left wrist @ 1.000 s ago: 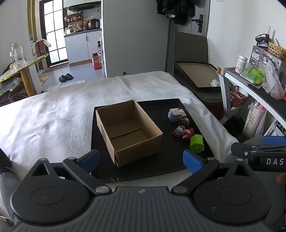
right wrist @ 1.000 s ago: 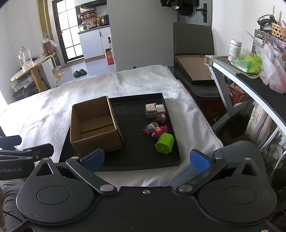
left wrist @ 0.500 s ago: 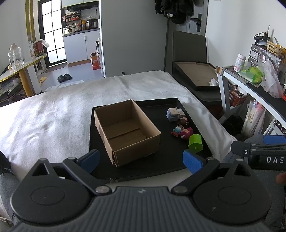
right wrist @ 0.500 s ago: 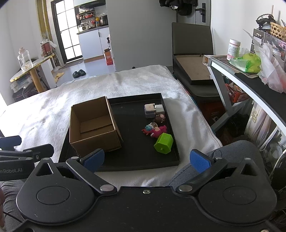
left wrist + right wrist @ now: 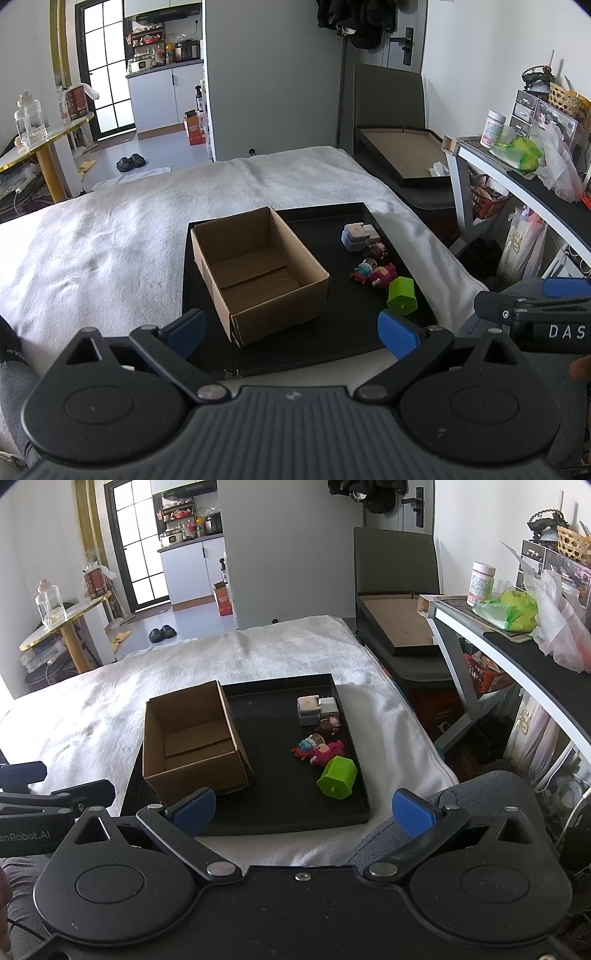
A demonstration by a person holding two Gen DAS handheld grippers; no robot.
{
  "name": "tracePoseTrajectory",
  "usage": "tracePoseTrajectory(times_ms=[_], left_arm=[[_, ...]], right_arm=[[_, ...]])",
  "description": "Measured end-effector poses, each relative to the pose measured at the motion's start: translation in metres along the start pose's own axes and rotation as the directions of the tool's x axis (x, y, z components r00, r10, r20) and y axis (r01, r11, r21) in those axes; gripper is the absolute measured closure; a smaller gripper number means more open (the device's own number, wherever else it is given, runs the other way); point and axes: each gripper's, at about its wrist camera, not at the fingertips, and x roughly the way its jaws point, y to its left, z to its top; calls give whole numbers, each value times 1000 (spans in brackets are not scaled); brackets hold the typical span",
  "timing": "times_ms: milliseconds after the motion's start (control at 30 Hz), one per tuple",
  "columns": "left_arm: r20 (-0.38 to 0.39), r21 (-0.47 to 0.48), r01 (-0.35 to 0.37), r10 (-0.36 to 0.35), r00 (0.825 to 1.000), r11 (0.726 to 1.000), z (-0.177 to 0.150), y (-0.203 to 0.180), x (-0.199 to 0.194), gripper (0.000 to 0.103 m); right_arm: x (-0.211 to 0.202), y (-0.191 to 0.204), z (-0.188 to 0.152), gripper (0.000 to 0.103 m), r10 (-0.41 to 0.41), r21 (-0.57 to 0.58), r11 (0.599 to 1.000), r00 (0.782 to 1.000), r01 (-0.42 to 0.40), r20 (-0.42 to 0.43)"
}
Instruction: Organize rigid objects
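Note:
An empty open cardboard box [image 5: 258,273] [image 5: 194,744] stands on the left of a black tray [image 5: 295,343] [image 5: 280,816] on a white blanket. On the tray's right lie a green block [image 5: 402,296] [image 5: 338,777], a pink toy figure [image 5: 378,275] [image 5: 325,752], a small brown figure [image 5: 376,251] [image 5: 328,725] and white chargers [image 5: 356,236] [image 5: 314,707]. My left gripper [image 5: 291,330] is open and empty, short of the tray's near edge. My right gripper [image 5: 303,808] is open and empty, over the tray's near edge.
The white blanket [image 5: 110,243] covers the bed. A desk [image 5: 517,653] with bags and a jar stands at the right. A dark chair holding a flat frame [image 5: 402,155] is beyond the bed. A yellow side table [image 5: 40,129] is far left.
Both views have shifted slightly, so the tray and box sit a little differently in frame. Both grippers stay open and nothing on the tray has moved.

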Motion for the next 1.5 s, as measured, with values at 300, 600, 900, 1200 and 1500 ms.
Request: tracePoseTrajectory(times_ms=[300,600,900,1200,1500], left_arm=[[-3,3,-2,2,1000,1000,0,-1,0,4],[-5,2,-1,1,1000,1000,0,-4,3,4],[-7,2,-1,1,1000,1000,-3,-2,5,4],[-7,-2,-3,3,1000,1000,-3,2,4,4],[-9,-17,-25,25,1000,1000,-2,10,14,4]], right_arm=[[0,-1,1,0,0,1,1000,1000,0,-2],[0,-1,2,0,-6,-3,1000,1000,6,-2],[0,-1,2,0,-6,-4,1000,1000,6,-3],[0,0,1,0,-7,-5,1000,1000,7,-1],[5,-4,4,0,-17,4,1000,1000,17,-4]])
